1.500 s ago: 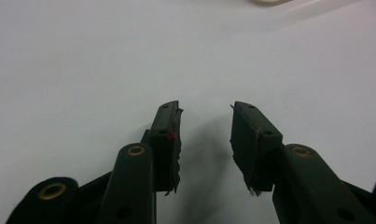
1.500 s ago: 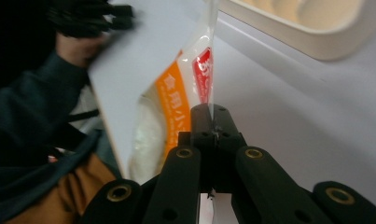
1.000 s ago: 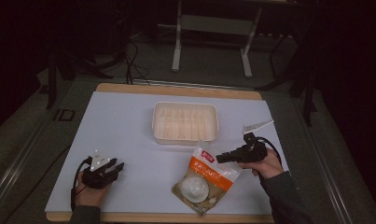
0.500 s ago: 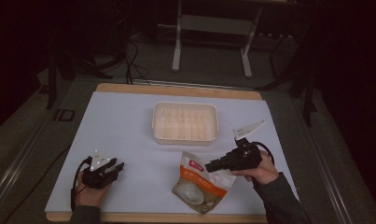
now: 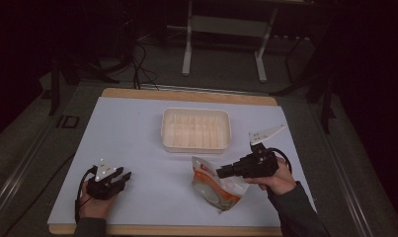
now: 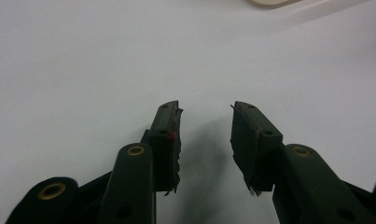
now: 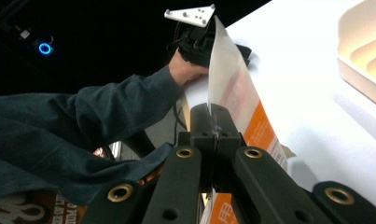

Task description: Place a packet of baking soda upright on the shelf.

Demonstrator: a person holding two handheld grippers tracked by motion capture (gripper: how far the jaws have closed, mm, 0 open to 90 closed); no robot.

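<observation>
High view: right tongs [image 5: 220, 173] grip bag [image 5: 217, 190] edge; left tongs [image 5: 121, 178] open, empty; ridged, seemingly empty tray [image 5: 196, 129] behind.

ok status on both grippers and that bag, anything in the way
Right gripper shut on the bag, one edge lifted off the table. Left gripper open, nothing between its jaws, resting at near left. Tray just beyond the bag, apart from it.

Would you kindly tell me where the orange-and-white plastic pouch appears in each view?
High view: orange-and-white plastic pouch low centre-right, pinched by the right gripper.
Left gripper view: not in it.
Right gripper view: pouch rises centre from the shut jaws.
Shared landmark: cream ribbed plastic tray.
</observation>
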